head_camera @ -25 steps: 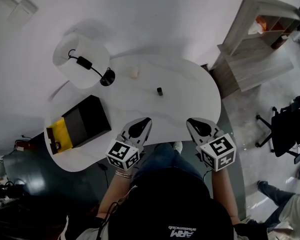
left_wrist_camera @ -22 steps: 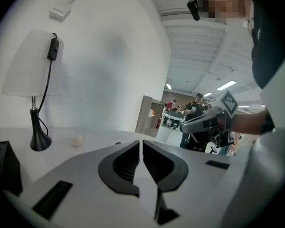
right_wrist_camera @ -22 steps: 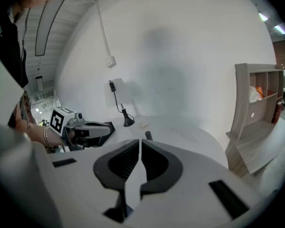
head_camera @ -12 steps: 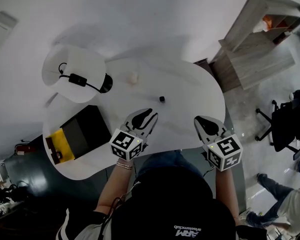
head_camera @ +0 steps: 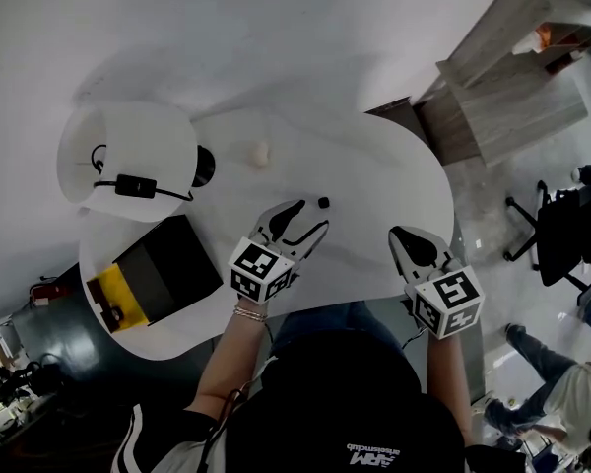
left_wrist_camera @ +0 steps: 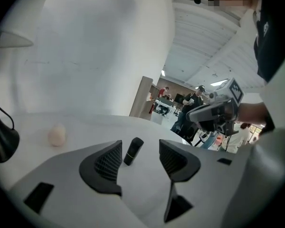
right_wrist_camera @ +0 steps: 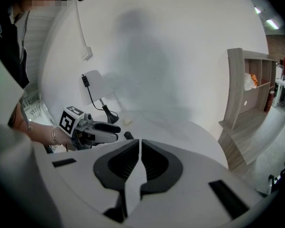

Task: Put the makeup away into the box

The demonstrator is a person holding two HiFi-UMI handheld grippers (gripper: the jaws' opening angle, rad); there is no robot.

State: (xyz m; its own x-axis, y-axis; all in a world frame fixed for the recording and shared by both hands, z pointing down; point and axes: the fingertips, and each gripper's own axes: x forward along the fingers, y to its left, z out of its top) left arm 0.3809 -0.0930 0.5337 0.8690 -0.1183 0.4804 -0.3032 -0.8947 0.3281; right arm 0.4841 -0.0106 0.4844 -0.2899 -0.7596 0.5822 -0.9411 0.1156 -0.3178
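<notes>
The left gripper (head_camera: 312, 215) had reached farther out over the white kidney-shaped table (head_camera: 374, 166) than a second before. Its jaws, nearly together then, had just been opening and stood wide. The small black cylindrical makeup tube (left_wrist_camera: 133, 151) stood on the table just ahead of its tips, in line with the gap, with neither pad touching it; earlier the tube was well ahead of that gripper.

To its right, the right gripper (head_camera: 404, 235) kept its jaws almost closed with nothing between them, as before.

Left of the left gripper and behind its tips lay the black rectangular box with a yellow end (head_camera: 163, 269). Farther ahead and to its left sat a pale rounded lump (head_camera: 260, 152), and beyond that a white-shaded lamp with a black cord (head_camera: 128, 156).
</notes>
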